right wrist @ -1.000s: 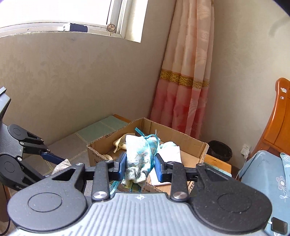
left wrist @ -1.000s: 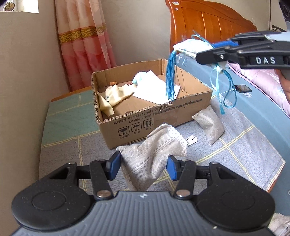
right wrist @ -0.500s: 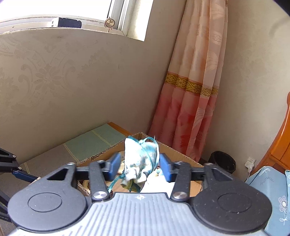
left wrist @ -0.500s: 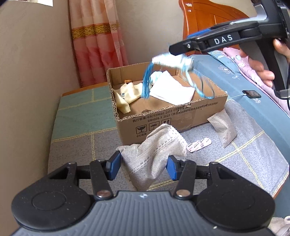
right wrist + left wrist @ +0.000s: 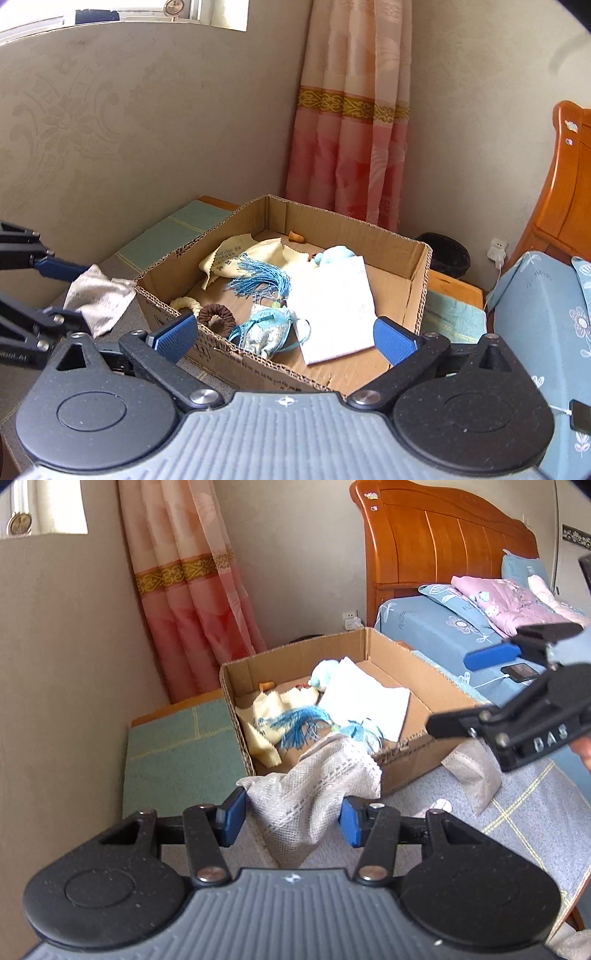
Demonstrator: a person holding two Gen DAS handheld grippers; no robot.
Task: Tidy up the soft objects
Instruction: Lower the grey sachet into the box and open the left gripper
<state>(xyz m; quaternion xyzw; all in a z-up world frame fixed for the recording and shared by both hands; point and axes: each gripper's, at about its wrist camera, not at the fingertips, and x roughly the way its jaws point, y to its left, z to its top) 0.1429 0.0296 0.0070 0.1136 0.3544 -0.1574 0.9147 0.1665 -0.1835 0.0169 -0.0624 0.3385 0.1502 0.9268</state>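
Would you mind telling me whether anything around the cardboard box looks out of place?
One grey cloth pouch lies outside the cardboard box, against its corner on the mat, while other soft items are already inside.

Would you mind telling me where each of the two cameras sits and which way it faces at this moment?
Left wrist: on the left gripper, looking down over the grey woven cloth it holds toward the cardboard box; the right gripper shows at right.
Right wrist: on the right gripper, open, looking down into the box at the blue tasselled pouch; the left gripper shows at left.
Shared: box, pouch, grey cloth, curtain.
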